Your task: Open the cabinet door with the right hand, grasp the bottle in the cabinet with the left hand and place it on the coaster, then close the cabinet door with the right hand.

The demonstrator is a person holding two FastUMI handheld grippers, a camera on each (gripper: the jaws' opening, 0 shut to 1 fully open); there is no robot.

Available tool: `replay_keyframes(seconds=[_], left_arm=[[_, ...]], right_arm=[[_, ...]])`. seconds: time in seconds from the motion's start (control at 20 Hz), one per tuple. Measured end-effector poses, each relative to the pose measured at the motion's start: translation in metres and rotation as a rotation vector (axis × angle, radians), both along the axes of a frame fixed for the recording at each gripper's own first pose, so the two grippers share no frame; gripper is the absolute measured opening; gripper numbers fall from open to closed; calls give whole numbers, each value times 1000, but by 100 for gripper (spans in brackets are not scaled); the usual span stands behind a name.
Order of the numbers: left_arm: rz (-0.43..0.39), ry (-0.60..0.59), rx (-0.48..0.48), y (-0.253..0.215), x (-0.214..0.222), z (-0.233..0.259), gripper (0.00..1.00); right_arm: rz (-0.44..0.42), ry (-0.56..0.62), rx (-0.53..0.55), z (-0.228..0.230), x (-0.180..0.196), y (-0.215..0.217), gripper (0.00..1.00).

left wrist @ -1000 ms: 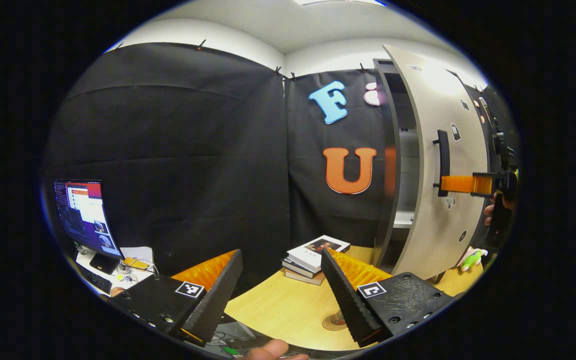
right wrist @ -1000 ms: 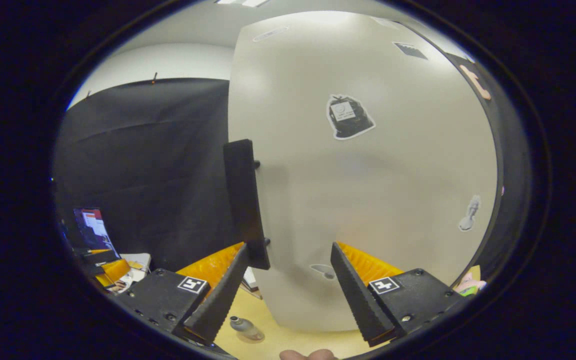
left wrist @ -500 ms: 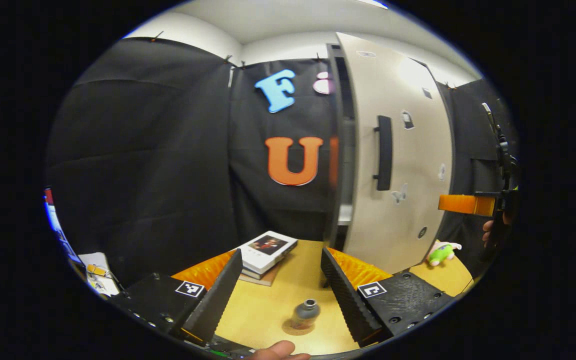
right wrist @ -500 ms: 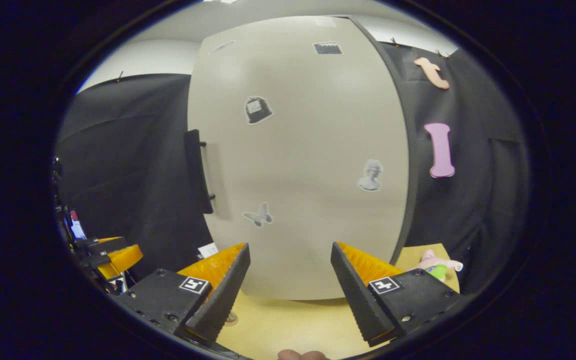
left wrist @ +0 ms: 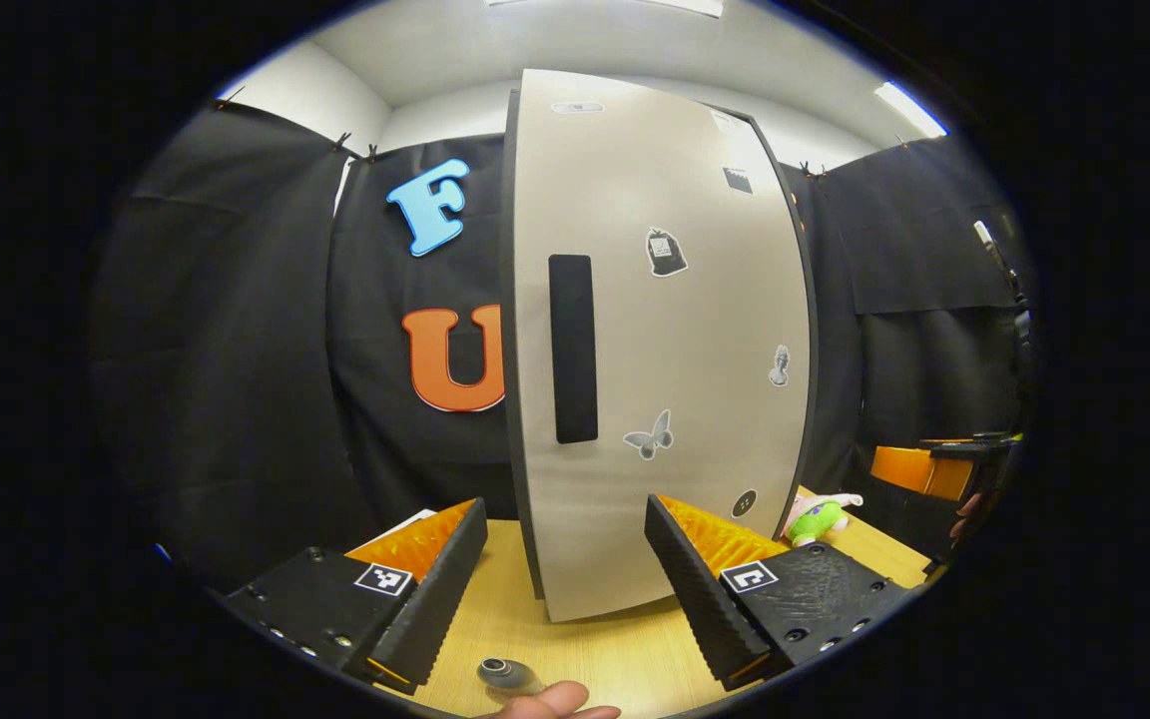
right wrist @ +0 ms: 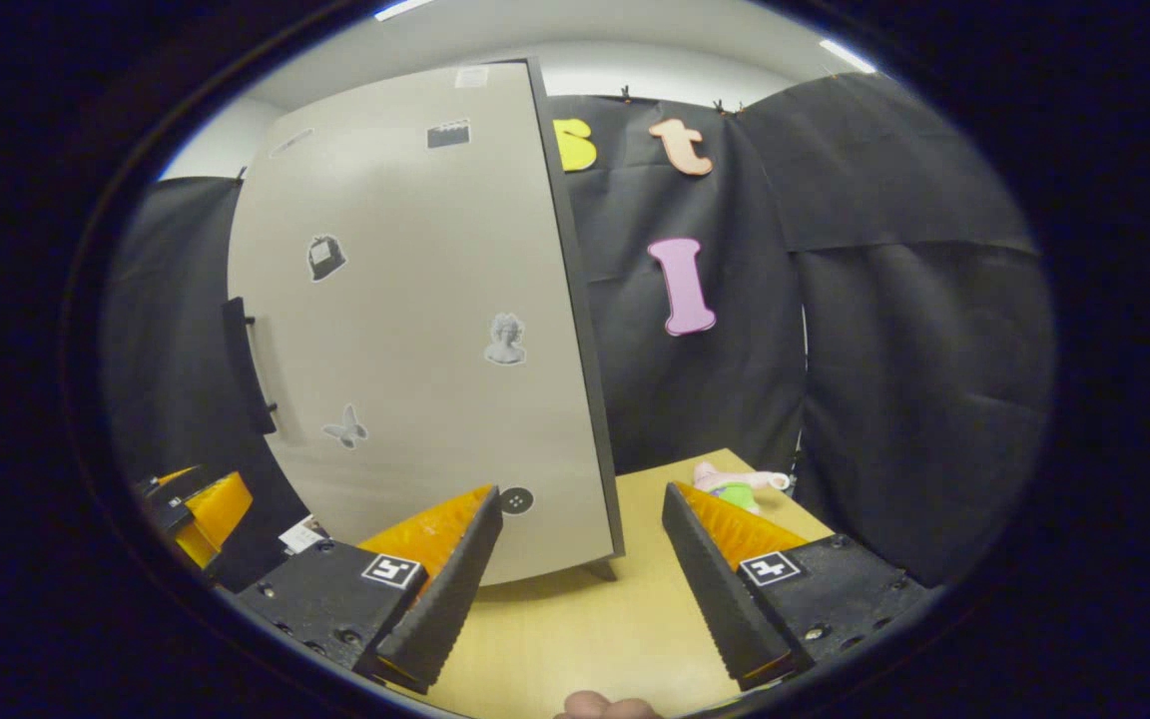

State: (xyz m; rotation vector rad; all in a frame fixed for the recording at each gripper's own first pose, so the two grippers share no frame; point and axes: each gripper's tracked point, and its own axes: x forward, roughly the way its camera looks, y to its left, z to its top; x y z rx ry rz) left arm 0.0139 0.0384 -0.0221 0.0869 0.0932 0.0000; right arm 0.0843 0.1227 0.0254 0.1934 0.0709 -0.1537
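The beige cabinet door (left wrist: 655,340) with stickers sits flush against the cabinet, its black handle (left wrist: 573,348) facing me. A small grey bottle (left wrist: 507,674) stands on the wooden table (left wrist: 625,659) at the lower edge of the left gripper view, just below my left gripper (left wrist: 565,589), which is open and holds nothing. What lies under the bottle is cut off. My right gripper (right wrist: 580,579) is open and empty, back from the door (right wrist: 415,330) and to the right of its handle (right wrist: 248,364). The right gripper (left wrist: 924,469) also appears at the far right of the left gripper view.
A green and pink plush toy (left wrist: 815,516) lies on the table right of the cabinet, also seen as the toy (right wrist: 735,484). A white book corner (left wrist: 405,521) shows left of the cabinet. Black cloth walls enclose the table. The left gripper (right wrist: 196,504) sits at far left.
The door has swung from ajar to shut. My right gripper has left the handle and drawn back to the right. The left gripper view has turned towards the cabinet.
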Motion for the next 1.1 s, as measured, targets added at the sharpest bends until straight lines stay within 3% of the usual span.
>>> replay_keyframes(seconds=[0.25,0.45,0.7,0.85,0.9,1.1], left_arm=[[46,-82,40,11,11,11,96],[50,-80,73,-11,17,7,96],[111,-74,1,-25,10,8,96],[106,-53,-4,-33,-3,5,100],[88,-60,-5,-37,-4,6,96],[86,-56,-2,-37,-14,9,96]], right_arm=[[-37,-147,-65,39,0,17,98],[49,-165,-81,42,1,36,100],[113,-316,-217,62,-12,51,100],[190,-283,-252,47,-23,69,100],[213,-278,-243,44,-24,74,100],[204,-226,-236,33,-26,73,100]])
